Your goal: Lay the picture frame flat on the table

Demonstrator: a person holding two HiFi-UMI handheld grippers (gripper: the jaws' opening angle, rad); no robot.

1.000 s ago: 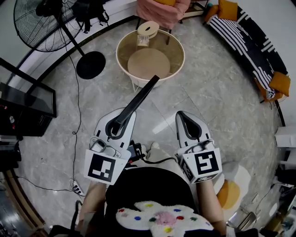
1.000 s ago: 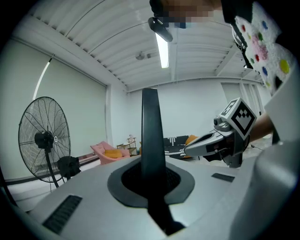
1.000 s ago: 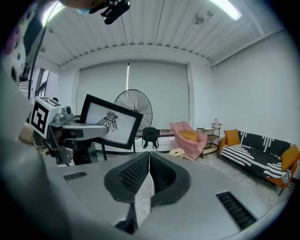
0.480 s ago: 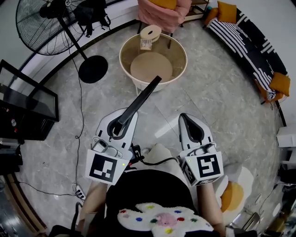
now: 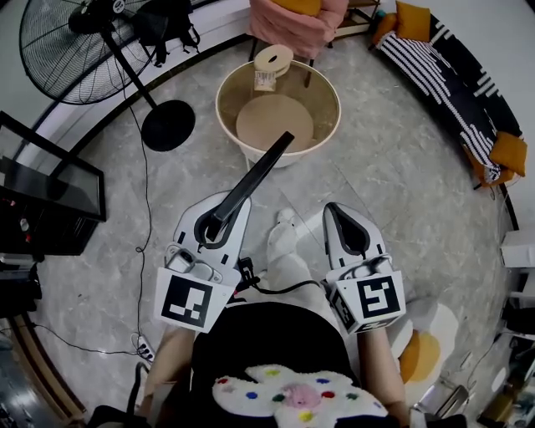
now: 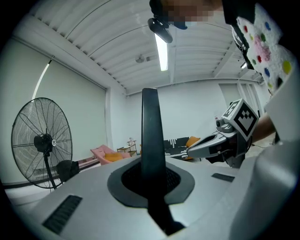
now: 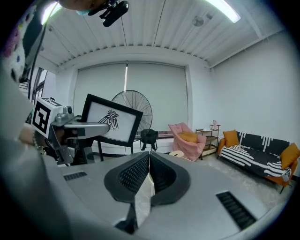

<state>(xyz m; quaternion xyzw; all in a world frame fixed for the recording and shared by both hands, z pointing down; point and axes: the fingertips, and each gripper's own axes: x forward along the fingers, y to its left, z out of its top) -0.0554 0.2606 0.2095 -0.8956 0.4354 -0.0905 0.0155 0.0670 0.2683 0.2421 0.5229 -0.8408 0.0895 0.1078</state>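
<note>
The picture frame [image 5: 255, 175] is a black-edged frame held edge-up, slanting away from me toward the round table [image 5: 328, 84]. My left gripper [image 5: 216, 222] is shut on its lower corner. In the left gripper view the frame [image 6: 151, 136] rises as a dark bar from between the jaws. The right gripper view shows its face, the frame [image 7: 112, 123] carrying a bird drawing on white. My right gripper [image 5: 341, 219] is shut with nothing in it, level beside the left. Both are held over the floor, short of the table.
On the table's far rim sit a round wooden piece [image 5: 273, 58] and a small tagged item [image 5: 264, 79]. A standing fan [image 5: 75, 42] is at far left, a pink armchair [image 5: 297, 21] behind the table, a striped sofa [image 5: 451, 75] at right. A cable [image 5: 138, 209] crosses the floor.
The table and fan have shifted slightly in view, and a white shoe now shows on the floor between the grippers. Both grippers keep their pose and the frame stays held.
</note>
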